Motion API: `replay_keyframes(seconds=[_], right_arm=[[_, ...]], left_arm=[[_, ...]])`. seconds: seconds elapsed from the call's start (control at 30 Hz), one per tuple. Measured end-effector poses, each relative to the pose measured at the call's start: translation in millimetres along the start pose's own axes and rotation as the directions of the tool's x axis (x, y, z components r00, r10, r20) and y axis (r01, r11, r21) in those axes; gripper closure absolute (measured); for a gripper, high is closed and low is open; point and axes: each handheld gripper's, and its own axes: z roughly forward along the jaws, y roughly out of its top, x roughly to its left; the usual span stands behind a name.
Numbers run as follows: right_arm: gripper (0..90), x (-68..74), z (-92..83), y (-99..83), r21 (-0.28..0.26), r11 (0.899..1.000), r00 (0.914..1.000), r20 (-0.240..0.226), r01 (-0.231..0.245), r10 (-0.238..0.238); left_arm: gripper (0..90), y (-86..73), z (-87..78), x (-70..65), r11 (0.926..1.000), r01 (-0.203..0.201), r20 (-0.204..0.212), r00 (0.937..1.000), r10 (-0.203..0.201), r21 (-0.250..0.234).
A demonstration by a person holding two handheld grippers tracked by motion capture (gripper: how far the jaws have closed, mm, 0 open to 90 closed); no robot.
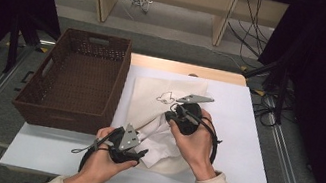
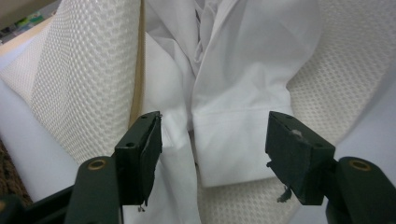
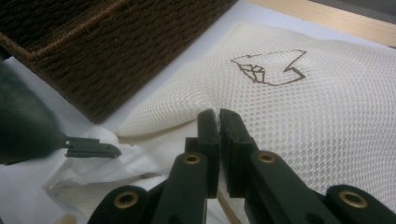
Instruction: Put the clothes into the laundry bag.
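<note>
A cream mesh bag (image 1: 166,89) with a brown line drawing (image 3: 268,67) lies on the white table (image 1: 242,151). A white garment (image 1: 161,144) spills from the bag's near opening. My right gripper (image 3: 219,116) is shut on a fold of the mesh bag (image 3: 303,116) at its opening edge, and in the high view it (image 1: 169,115) sits at the bag's middle. My left gripper (image 2: 215,144) is open, its jaws on either side of a hem of the white garment (image 2: 233,93) without pressing it. In the high view it (image 1: 140,151) is at the garment's near left side.
A brown woven basket (image 1: 65,115) stands on the table's left, close beside the bag (image 3: 93,56). Bare tabletop lies to the right of the bag. A wooden frame and cables stand on the floor beyond the table's far edge.
</note>
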Motion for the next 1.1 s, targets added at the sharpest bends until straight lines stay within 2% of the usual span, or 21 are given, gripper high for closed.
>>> replay_keyframes(seconds=[0.07,0.1,0.13,0.17,0.23,0.27,0.3,0.37,0.4,0.43,0.5,0.53,0.63,0.73,0.9,0.93,1.03,1.1], right_arm=[[88.5,-1.0,-0.7,0.4,0.003,1.000,0.9999,-0.006,0.011,-0.011],[88.5,-1.0,-0.2,0.3,0.000,1.000,0.9999,-0.005,0.011,-0.011],[88.5,-0.3,0.3,-0.2,0.001,1.000,1.0000,0.000,0.002,-0.002],[88.5,0.4,0.0,-0.3,0.003,1.000,0.9999,0.001,-0.011,0.011],[88.5,-1.2,0.4,0.2,-0.005,1.000,0.9998,-0.002,0.018,-0.018],[88.5,-1.3,0.5,0.1,-0.006,1.000,0.9998,-0.002,0.021,-0.021],[88.5,-0.1,0.1,-0.2,0.000,1.000,1.0000,0.002,0.001,-0.001],[88.5,0.1,0.1,0.0,0.003,1.000,1.0000,0.001,0.000,0.000],[88.5,0.1,0.2,0.1,0.004,1.000,1.0000,0.000,0.000,0.000],[88.5,0.0,-0.1,0.0,0.004,1.000,1.0000,0.003,0.005,-0.005],[88.5,-0.5,1.3,0.1,0.001,1.000,0.9998,-0.007,0.017,-0.017],[88.5,0.7,1.5,-0.2,0.002,1.000,0.9999,-0.010,-0.004,0.004],[88.5,0.9,1.5,-0.1,0.004,1.000,0.9999,-0.011,-0.004,0.004],[88.4,2.0,2.1,-0.7,0.008,1.000,0.9999,-0.009,-0.015,0.015],[88.5,0.9,1.9,-0.2,0.010,1.000,0.9998,-0.008,0.016,-0.016],[88.5,2.7,1.9,-0.4,0.016,1.000,0.9999,-0.013,-0.006,0.006],[88.6,2.8,2.3,-0.7,0.013,1.000,0.9999,-0.009,-0.006,0.006],[88.6,1.3,2.9,-0.6,0.008,1.000,0.9999,-0.010,0.011,-0.011]], left_arm=[[37.0,-1.9,-2.3,1.0,0.9999,0.012,0.014,0.9998,-0.012,-0.002],[37.1,-3.6,-3.0,2.1,0.9996,0.023,0.021,0.9995,-0.022,-0.017],[37.4,-4.4,-5.4,4.0,0.9997,0.026,0.030,0.9992,-0.026,0.001],[37.5,-4.9,-6.6,5.9,0.9998,0.018,0.017,0.9997,-0.018,-0.002],[38.4,-6.3,-7.9,7.0,0.9995,0.031,-0.004,0.9995,-0.031,-0.008],[39.2,-7.1,-9.6,9.5,0.9998,0.016,-0.013,0.9998,-0.016,0.010],[40.8,-8.2,-10.1,10.6,0.9998,0.002,-0.026,0.9997,-0.001,0.020],[45.5,-11.0,-9.3,11.3,0.9991,-0.008,-0.032,0.9994,0.010,0.042],[47.5,-12.3,-8.1,12.2,0.9987,-0.027,-0.036,0.9989,0.029,0.042],[51.0,-13.4,-7.9,11.1,0.9981,-0.017,-0.036,0.9992,0.019,0.059],[57.1,-15.0,-5.9,10.2,0.9972,-0.027,-0.042,0.9987,0.030,0.070],[60.0,-15.5,-5.1,10.6,0.9964,-0.032,-0.037,0.9987,0.035,0.078],[68.0,-17.4,-1.6,12.5,0.9962,-0.025,-0.032,0.9991,0.027,0.083],[74.9,-20.3,2.2,16.8,0.9935,-0.018,-0.040,0.9989,0.023,0.113],[82.0,-25.2,9.1,19.8,0.9904,-0.016,-0.035,0.9992,0.021,0.137],[83.6,-25.7,9.9,19.9,0.9902,-0.005,-0.037,0.9993,0.011,0.140],[88.0,-24.6,8.9,21.5,0.9913,0.008,-0.029,0.9996,-0.004,0.131],[88.4,-22.4,7.3,20.6,0.9936,0.015,-0.021,0.9997,-0.013,0.112]])
